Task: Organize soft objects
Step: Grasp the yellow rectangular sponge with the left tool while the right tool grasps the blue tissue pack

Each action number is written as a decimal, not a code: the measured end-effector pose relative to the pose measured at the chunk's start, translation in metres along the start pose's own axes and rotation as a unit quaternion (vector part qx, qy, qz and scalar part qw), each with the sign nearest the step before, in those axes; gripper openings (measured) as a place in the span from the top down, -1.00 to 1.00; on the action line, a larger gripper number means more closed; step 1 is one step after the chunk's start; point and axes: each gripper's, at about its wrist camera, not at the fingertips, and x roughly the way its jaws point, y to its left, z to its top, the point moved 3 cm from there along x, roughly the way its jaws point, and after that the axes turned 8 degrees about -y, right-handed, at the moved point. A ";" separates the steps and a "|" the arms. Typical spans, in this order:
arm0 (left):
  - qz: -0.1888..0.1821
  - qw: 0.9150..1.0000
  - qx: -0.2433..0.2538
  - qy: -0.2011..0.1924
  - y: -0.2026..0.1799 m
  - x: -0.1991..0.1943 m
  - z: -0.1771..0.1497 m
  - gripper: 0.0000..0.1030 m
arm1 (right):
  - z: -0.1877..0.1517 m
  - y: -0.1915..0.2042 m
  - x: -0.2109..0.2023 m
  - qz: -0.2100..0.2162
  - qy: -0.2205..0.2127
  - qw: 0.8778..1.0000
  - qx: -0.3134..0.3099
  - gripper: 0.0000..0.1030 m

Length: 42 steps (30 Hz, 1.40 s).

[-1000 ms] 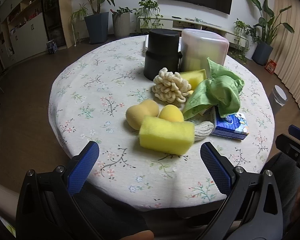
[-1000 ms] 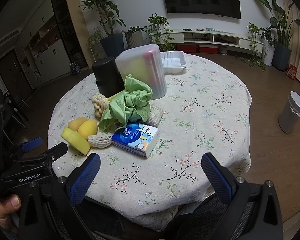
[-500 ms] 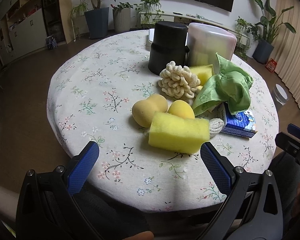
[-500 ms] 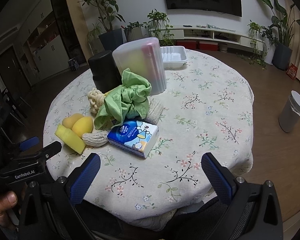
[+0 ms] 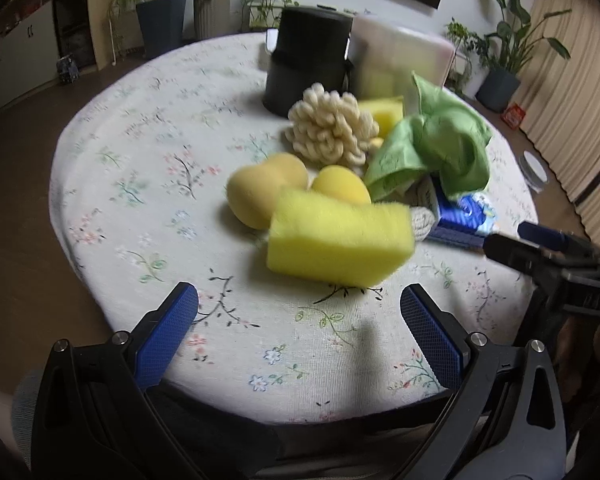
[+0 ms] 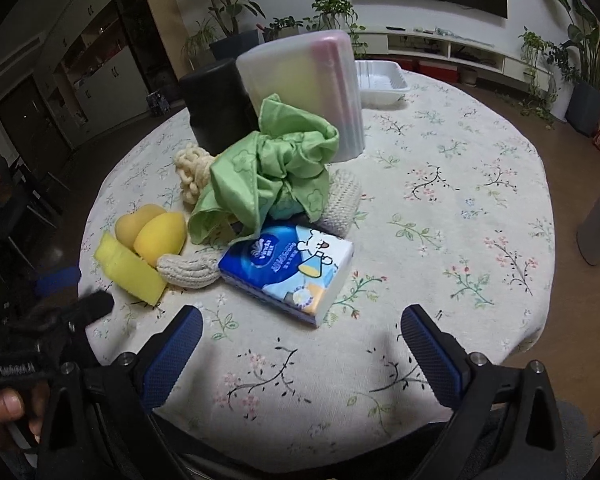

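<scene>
Left gripper (image 5: 299, 306): jaws spread wide and empty, over the round floral-cloth table (image 5: 148, 184), with the rectangular yellow foam sponge (image 5: 338, 238) lying just ahead between its fingers. Right gripper (image 6: 301, 326): likewise spread and empty, the blue tissue pack (image 6: 290, 270) just ahead, the crumpled green cloth (image 6: 268, 172) beyond it.

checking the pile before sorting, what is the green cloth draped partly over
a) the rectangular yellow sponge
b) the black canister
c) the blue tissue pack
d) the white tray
c: in the right wrist view the green cloth hangs down over the back edge of the blue tissue pack, while the yellow sponge, black canister and white tray sit clear of it.
</scene>
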 end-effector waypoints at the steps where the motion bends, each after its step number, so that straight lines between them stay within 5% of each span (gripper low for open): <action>1: 0.003 1.000 -0.002 0.000 0.001 0.002 0.000 -0.99 | 0.001 -0.001 0.003 -0.002 0.003 1.000 0.003 -0.97; 8: 0.000 0.999 -0.025 -0.033 0.010 0.008 0.004 -0.99 | 0.008 0.009 0.024 0.004 0.016 1.000 -0.013 -0.96; 14: -0.006 0.999 -0.032 -0.023 0.008 0.011 0.007 -0.99 | 0.011 0.007 0.039 0.005 0.024 1.000 -0.004 -0.87; 20: -0.002 0.998 -0.024 -0.066 0.013 0.001 0.018 -1.00 | 0.013 0.004 0.041 -0.004 0.017 1.000 0.002 -0.88; 24: -0.023 0.999 -0.026 -0.036 0.011 0.013 0.011 -1.00 | 0.012 0.003 0.042 0.003 0.011 1.000 0.000 -0.97; 35: -0.054 0.996 -0.046 -0.044 0.012 0.013 0.009 -1.00 | 0.023 0.005 0.057 0.068 0.061 0.986 -0.141 -0.99; 42: -0.083 0.994 -0.041 -0.061 0.008 0.008 0.009 -1.00 | 0.011 0.023 0.042 0.114 0.047 0.980 -0.158 -0.47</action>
